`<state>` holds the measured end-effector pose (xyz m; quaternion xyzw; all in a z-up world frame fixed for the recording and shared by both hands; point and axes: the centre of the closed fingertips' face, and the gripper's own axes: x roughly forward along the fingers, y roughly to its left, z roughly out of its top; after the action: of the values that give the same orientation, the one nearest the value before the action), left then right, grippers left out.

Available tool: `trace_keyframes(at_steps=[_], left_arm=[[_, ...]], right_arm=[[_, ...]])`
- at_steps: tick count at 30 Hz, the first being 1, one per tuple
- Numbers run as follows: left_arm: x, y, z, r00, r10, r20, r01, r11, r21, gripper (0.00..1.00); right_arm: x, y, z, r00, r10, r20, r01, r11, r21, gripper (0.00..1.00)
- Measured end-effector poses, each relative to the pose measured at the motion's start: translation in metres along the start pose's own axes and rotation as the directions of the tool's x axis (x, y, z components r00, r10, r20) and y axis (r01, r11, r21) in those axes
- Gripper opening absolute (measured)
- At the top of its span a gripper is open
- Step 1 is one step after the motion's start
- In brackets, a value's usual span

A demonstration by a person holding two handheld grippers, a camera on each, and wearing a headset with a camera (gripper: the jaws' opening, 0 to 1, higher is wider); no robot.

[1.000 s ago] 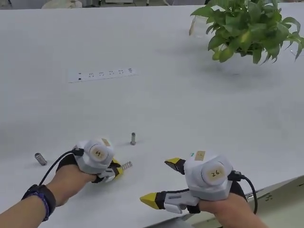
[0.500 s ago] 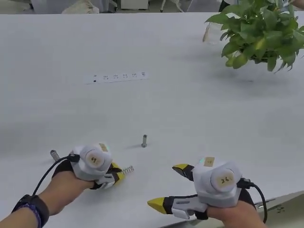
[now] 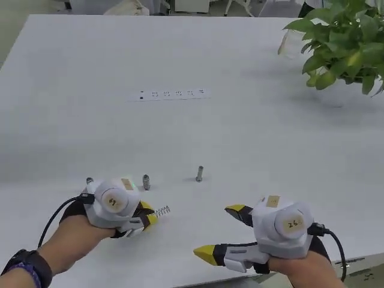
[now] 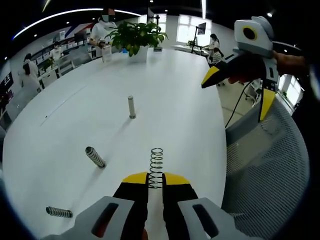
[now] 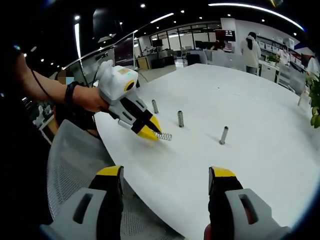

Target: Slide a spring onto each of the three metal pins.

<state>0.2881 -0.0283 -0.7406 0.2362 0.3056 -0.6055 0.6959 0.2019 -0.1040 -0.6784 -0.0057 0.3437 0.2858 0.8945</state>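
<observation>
White workbench [image 3: 258, 132], one bare pin [image 3: 199, 174] left to fill

I have the left gripper [image 4: 156, 179] pinched shut on the near end of a spring [image 4: 156, 161], most of its coils poking out past the yellow tips. The spring's long axis runs forward along the jaws, roughly level with the bench top. The bare pin stands upright ahead of it, a little left of that axis, well apart. So I judge the coming move to be a reach forward plus a tilt of the spring toward vertical, bringing its open end over the pin's top. The right gripper [image 5: 166, 175] hangs wide open and empty near the front edge, no closer to the pin than the left. Its view gives me what the left gripper view bends out of shape: a sprung pin [image 5: 180, 118] and a second sprung pin [image 5: 155, 106], both upright, beside the left gripper. In the head view the second one sits half hidden behind that gripper
</observation>
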Motion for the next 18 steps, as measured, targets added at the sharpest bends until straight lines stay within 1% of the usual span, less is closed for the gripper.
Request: trace_keyframes(at_steps=[3, 5, 12, 18], left_arm=[[-0.008, 0.003, -0.007, 0.9999, 0.014, -0.003, -0.014, 1.0, -0.004, 0.02], [-0.013, 0.004, -0.01, 0.9998, 0.021, 0.002, -0.021, 1.0, -0.016, 0.02], [-0.03, 0.006, -0.015, 0.9985, 0.05, 0.02, -0.049, 0.998, -0.037, 0.02], [-0.044, 0.008, -0.021, 0.9967, 0.074, 0.033, -0.072, 0.996, -0.059, 0.02]], right_arm=[[0.002, 0.003, 0.0, 1.0, 0.004, -0.004, -0.004, 1.0, -0.005, 0.68], [0.002, 0.005, 0.001, 1.0, 0.006, -0.001, -0.006, 1.0, -0.006, 0.68], [0.005, 0.012, 0.001, 0.9998, 0.019, -0.007, -0.019, 1.0, -0.014, 0.67], [0.009, 0.017, 0.004, 0.9995, 0.031, -0.005, -0.031, 0.999, -0.022, 0.66]])
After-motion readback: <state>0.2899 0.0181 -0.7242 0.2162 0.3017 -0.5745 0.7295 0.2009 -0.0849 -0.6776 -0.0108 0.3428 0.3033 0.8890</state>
